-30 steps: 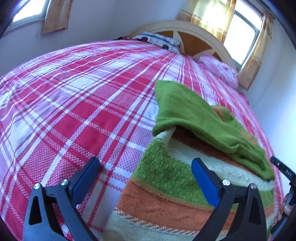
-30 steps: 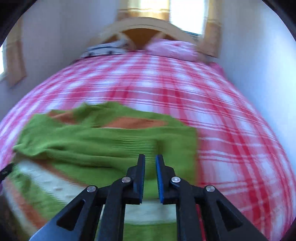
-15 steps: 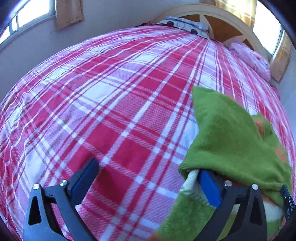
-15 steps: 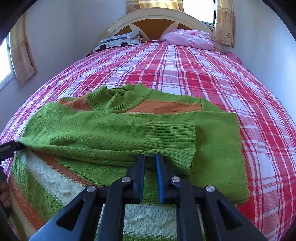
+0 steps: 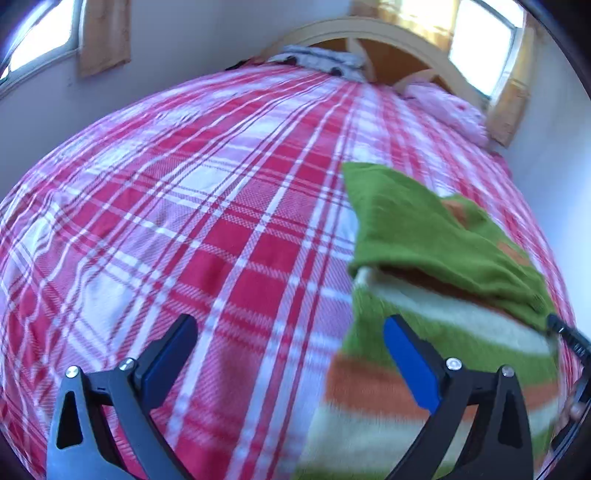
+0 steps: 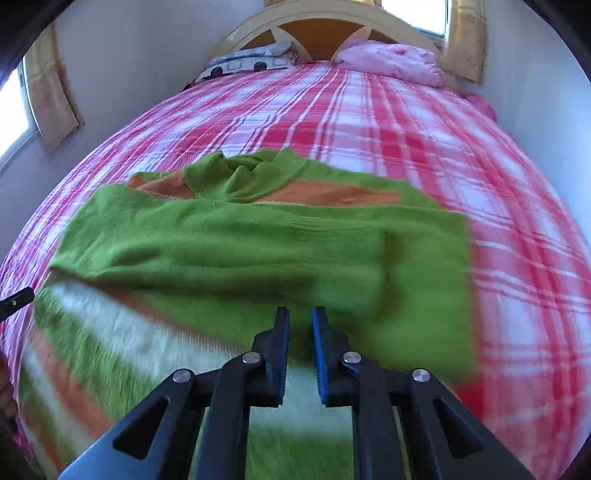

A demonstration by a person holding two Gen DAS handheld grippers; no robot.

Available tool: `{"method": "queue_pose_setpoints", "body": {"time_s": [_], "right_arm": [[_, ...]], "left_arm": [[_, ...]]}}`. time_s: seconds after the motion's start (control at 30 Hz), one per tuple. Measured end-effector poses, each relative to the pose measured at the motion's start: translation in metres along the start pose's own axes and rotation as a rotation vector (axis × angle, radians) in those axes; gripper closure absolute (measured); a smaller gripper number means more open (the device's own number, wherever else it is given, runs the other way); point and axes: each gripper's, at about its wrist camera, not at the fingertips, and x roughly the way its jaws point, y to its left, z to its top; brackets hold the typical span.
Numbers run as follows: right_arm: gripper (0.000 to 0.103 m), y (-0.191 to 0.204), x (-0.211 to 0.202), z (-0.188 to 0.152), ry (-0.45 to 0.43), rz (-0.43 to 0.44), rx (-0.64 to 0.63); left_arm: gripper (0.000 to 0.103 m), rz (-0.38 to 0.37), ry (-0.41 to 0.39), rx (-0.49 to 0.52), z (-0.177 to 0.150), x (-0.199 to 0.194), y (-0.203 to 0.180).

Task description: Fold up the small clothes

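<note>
A small knit sweater point(image 6: 258, 254), green with orange and cream stripes, lies on the bed with both green sleeves folded across its body. It also shows at the right of the left wrist view point(image 5: 436, 258). My left gripper point(image 5: 288, 354) is wide open and empty, low over the bedspread at the sweater's left edge, its right finger point(image 5: 410, 365) over the striped hem. My right gripper point(image 6: 299, 354) hovers over the sweater's lower middle; its jaws stand a narrow gap apart with nothing between them.
The bed has a red, pink and white plaid spread point(image 5: 192, 206). A cream headboard point(image 6: 332, 18), a pink pillow point(image 6: 391, 59) and a patterned pillow point(image 6: 247, 61) are at the far end. Walls close in on both sides.
My left gripper has pulled back from the sweater's left edge, where its right finger was under the sleeve fold. My right gripper's jaws have parted slightly and it has drawn back a little.
</note>
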Motion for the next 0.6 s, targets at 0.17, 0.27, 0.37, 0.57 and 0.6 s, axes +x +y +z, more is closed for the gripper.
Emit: {"method": "queue_pose_setpoints", "body": {"time_s": [0.17,0.27,0.37,0.57,0.6], "right_arm": [[0.090,-0.024,-0.096,-0.059,-0.121,0.002,0.002],[0.078,-0.036,-0.133,-0.104,-0.096,-0.006,0.024],[0.050,-0.047,-0.163,-0.146,-0.085,0.037,0.070],[0.045,-0.057,-0.185,-0.209,-0.041,0.110,0.156],[0.045,-0.054,-0.183,-0.217,-0.025,0.118,0.162]], "left_arm": [[0.000,-0.124,0.002,0.106,-0.030,-0.032,0.008],[0.000,-0.157,0.000,0.158,-0.049,-0.052,0.012],[0.000,-0.174,-0.001,0.188,-0.071,-0.068,0.016],[0.000,-0.168,0.040,0.264,-0.117,-0.082,0.012],[0.000,-0.170,0.049,0.276,-0.123,-0.086,0.011]]}}
